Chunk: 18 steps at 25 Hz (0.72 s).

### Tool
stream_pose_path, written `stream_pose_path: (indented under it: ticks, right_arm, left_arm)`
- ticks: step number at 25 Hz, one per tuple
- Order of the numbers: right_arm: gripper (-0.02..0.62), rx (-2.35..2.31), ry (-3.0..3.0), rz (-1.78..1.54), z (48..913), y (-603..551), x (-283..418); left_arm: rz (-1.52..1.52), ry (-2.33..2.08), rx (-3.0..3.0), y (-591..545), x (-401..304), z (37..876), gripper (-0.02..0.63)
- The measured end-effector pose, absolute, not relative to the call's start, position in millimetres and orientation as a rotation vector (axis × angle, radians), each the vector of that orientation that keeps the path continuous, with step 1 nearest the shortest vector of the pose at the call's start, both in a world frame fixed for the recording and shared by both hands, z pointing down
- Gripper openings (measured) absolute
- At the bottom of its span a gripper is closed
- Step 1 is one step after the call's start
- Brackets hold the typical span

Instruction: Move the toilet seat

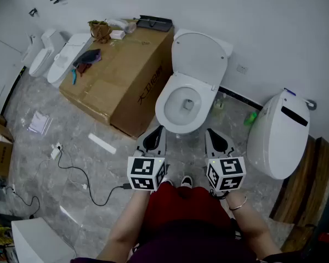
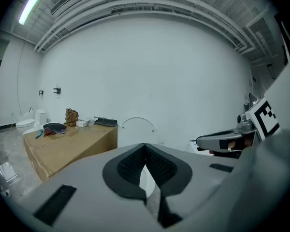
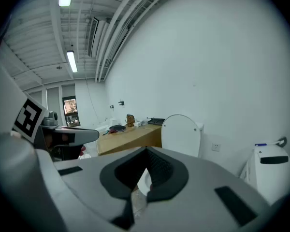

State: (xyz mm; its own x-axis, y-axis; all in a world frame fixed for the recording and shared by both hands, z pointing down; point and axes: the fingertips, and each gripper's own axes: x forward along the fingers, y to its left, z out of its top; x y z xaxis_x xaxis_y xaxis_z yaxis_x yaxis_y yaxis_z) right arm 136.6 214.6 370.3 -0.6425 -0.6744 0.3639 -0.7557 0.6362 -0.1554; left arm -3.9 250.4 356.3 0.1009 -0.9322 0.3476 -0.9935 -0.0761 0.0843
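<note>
A white toilet [image 1: 182, 104] stands against the wall ahead of me, its lid [image 1: 201, 56] raised upright and the seat ring lying on the bowl. My left gripper [image 1: 154, 137] hovers just short of the bowl's front left, jaws shut and empty. My right gripper [image 1: 219, 140] hangs at the bowl's front right, also shut on nothing. In the left gripper view the closed pads [image 2: 135, 166] meet below the lid [image 2: 137, 128]. In the right gripper view the lid [image 3: 181, 134] rises just beyond the closed jaws.
A long cardboard box [image 1: 120, 78] with clutter on top lies left of the toilet. A second white toilet [image 1: 279, 133] stands at the right beside wooden boards [image 1: 308, 185]. More toilets [image 1: 60, 56] sit far left. A cable [image 1: 82, 179] trails over the floor.
</note>
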Motion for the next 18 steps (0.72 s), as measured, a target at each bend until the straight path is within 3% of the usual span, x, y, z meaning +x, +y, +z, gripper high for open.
stream_pose_path:
  ticks: [18]
  right_arm:
    - [0.015, 1.26, -2.518, 0.568, 397.5, 173.2, 140.7]
  left_arm:
    - [0.331, -1.908, 2.031, 217.5, -40.0, 374.0, 0.028]
